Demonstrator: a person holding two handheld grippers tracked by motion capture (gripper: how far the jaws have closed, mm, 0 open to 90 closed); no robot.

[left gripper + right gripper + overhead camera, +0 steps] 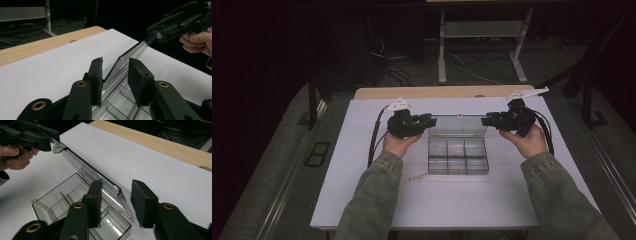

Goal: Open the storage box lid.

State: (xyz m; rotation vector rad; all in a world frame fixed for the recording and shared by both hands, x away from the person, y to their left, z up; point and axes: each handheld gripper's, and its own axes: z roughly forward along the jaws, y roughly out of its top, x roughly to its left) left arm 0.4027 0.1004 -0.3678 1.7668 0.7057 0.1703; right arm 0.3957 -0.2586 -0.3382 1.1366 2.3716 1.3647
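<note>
A clear plastic compartment box [457,159] lies mid-table with its lid [458,125] standing up at the back. My left gripper [432,121] is at the lid's left end and my right gripper [484,120] at its right end. In the left gripper view the jaws of the left gripper [115,65] stand open on either side of the lid's edge [132,51]. The right gripper [117,186] is likewise open, with the lid's near corner [122,195] between its pads. The box's dividers [62,200] lie below.
A small pale chain-like piece [417,177] lies on the white sheet [452,205] left of the box's front. A bare wooden strip [442,92] runs along the table's far edge. Desk legs and cables [442,60] stand on the dark floor behind.
</note>
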